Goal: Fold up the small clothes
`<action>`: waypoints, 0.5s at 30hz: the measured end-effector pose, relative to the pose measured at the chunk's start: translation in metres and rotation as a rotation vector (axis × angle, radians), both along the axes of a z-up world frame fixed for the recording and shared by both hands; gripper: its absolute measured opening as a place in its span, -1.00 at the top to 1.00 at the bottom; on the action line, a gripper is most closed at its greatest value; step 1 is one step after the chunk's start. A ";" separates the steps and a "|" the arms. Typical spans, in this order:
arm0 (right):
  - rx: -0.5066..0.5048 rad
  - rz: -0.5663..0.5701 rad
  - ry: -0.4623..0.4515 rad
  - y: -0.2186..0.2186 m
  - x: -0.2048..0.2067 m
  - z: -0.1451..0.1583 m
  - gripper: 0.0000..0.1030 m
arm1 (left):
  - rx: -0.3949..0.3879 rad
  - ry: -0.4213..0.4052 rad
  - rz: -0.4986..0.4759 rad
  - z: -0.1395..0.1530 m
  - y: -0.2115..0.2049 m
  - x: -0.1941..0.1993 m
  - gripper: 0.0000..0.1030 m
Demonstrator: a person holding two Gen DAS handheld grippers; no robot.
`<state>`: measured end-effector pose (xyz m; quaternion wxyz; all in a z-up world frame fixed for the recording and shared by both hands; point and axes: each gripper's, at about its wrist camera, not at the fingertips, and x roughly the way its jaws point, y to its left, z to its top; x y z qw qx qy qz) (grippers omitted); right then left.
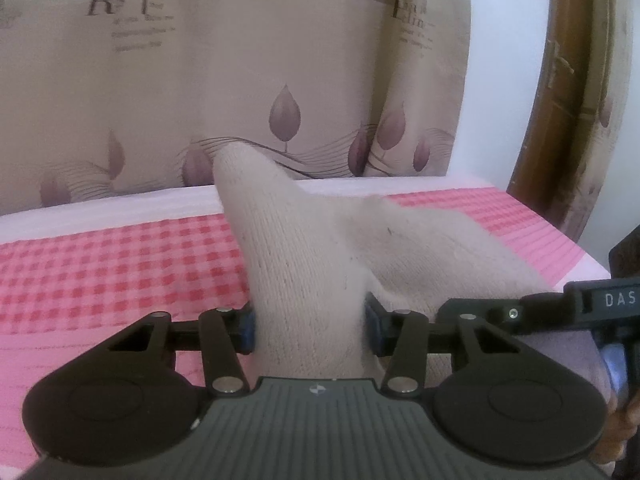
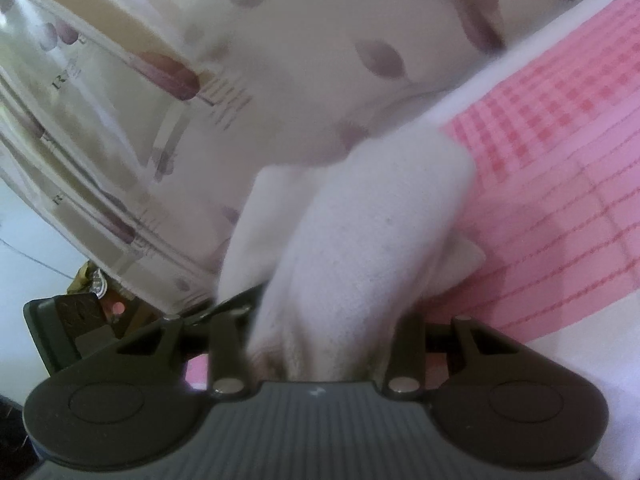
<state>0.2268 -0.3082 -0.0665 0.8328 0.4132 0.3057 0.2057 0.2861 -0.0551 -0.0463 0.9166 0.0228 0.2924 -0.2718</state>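
Left wrist view: left gripper (image 1: pixel 310 326), blue-padded jaws clamped on cream knitted garment (image 1: pixel 304 264), ribbed weave, raised in a peak above the bed (image 1: pixel 100 272) with pink checked cover. Leaf-printed curtain (image 1: pixel 200 80) behind.

Right wrist view, blurred: right gripper (image 2: pixel 324 344), jaws clamped on the same soft cream cloth (image 2: pixel 372 232), bunched and lifted off the bed.

The right wrist view is motion-blurred throughout; the knit of the cream garment (image 2: pixel 372 232) is not resolved there. The pads of the right gripper (image 2: pixel 324 344) are covered by cloth. In the left wrist view the small print on the curtain (image 1: pixel 280 60) is too blurred to read. A hand (image 1: pixel 624 412) is cut off at the right edge.
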 end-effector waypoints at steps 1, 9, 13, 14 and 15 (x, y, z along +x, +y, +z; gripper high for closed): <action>0.006 0.005 0.000 0.004 -0.001 0.000 0.19 | 0.001 0.001 0.005 0.001 0.004 -0.003 0.05; 0.051 0.033 0.003 0.031 -0.018 0.004 0.19 | -0.003 0.014 0.037 0.012 0.035 -0.029 0.05; 0.062 0.048 0.005 0.044 -0.028 0.005 0.20 | -0.010 0.021 0.054 0.015 0.051 -0.043 0.05; 0.066 0.051 0.005 0.047 -0.031 0.006 0.20 | -0.013 0.023 0.058 0.016 0.054 -0.046 0.05; 0.068 0.054 0.005 0.049 -0.033 0.006 0.19 | -0.017 0.026 0.063 0.016 0.057 -0.050 0.05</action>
